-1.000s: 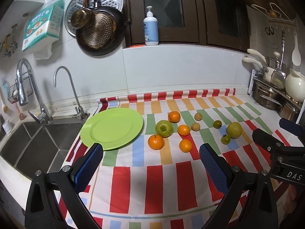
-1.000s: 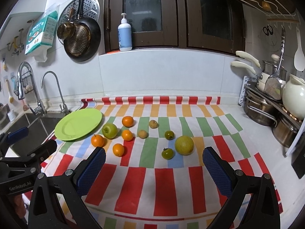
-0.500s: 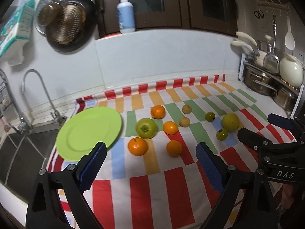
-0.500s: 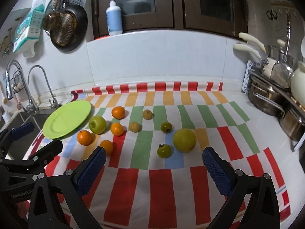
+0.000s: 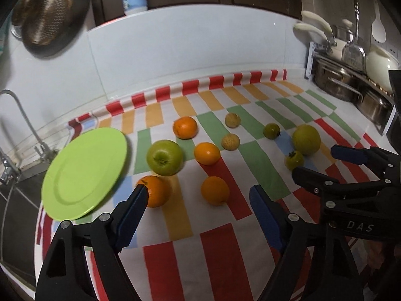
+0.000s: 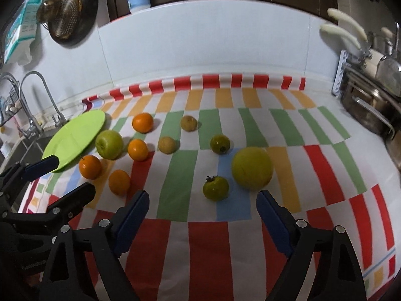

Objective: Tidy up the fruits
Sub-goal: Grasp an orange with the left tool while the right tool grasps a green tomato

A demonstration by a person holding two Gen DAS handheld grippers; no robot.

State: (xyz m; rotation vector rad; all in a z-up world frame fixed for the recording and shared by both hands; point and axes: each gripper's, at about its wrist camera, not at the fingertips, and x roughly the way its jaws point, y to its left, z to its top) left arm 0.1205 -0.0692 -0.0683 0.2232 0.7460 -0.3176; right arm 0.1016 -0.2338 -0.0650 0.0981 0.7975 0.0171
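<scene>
Fruit lies loose on a striped cloth (image 5: 225,258): a green apple (image 5: 164,157), several oranges, the nearest orange (image 5: 214,190) just ahead of my left gripper (image 5: 198,208), two small tan fruits, two small green tomatoes and a large yellow-green fruit (image 6: 252,168). A green plate (image 5: 85,175) sits empty at the left. My left gripper is open and empty, its left finger beside another orange (image 5: 156,190). My right gripper (image 6: 203,213) is open and empty, just short of a green tomato (image 6: 215,188).
A sink with taps (image 6: 37,105) lies left of the plate. Steel pots and utensils (image 5: 351,75) stand at the right. A pan (image 6: 67,20) hangs on the tiled back wall. Each gripper shows at the edge of the other's view.
Both grippers have moved forward and lower toward the fruit, which now looks larger and nearer. Both stay open. No fruit has moved.
</scene>
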